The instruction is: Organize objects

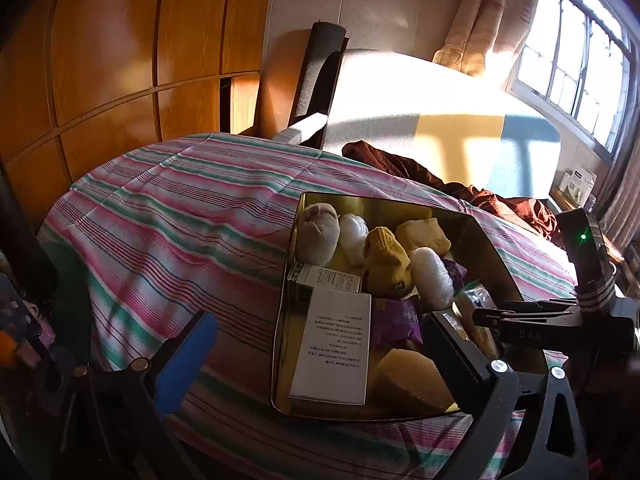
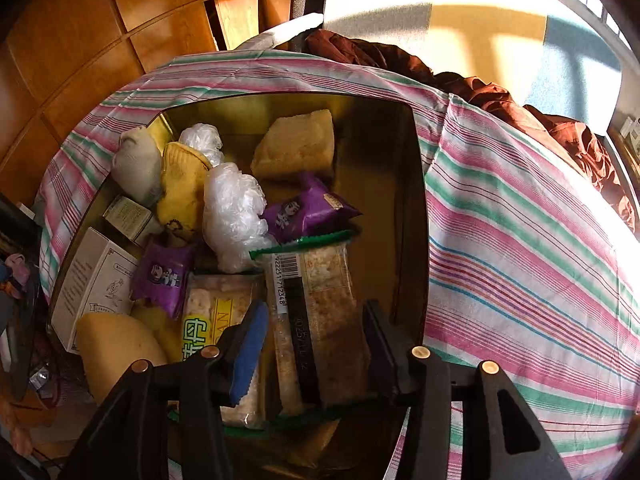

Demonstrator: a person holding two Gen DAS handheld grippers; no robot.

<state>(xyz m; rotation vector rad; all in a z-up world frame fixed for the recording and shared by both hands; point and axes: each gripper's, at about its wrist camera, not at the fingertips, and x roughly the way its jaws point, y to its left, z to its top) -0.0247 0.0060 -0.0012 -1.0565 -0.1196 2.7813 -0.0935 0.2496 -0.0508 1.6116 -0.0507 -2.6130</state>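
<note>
Your left gripper points steeply downward with its jaws spread as wide as they go, nothing between the blue pad and the black pad. Your right gripper tips more steeply downward, jaws partly apart. In the left wrist view, the right gripper reaches in from the right edge.

A shallow gold metal tin is seen lidless on the striped cloth, crowded with things. Along its left side a grey rolled sock, a yellow rolled sock and two crumpled clear plastic bundles are packed. Two purple snack packets, clear-wrapped cracker packs, white cartons and yellow sponges are spread over its floor.
</note>
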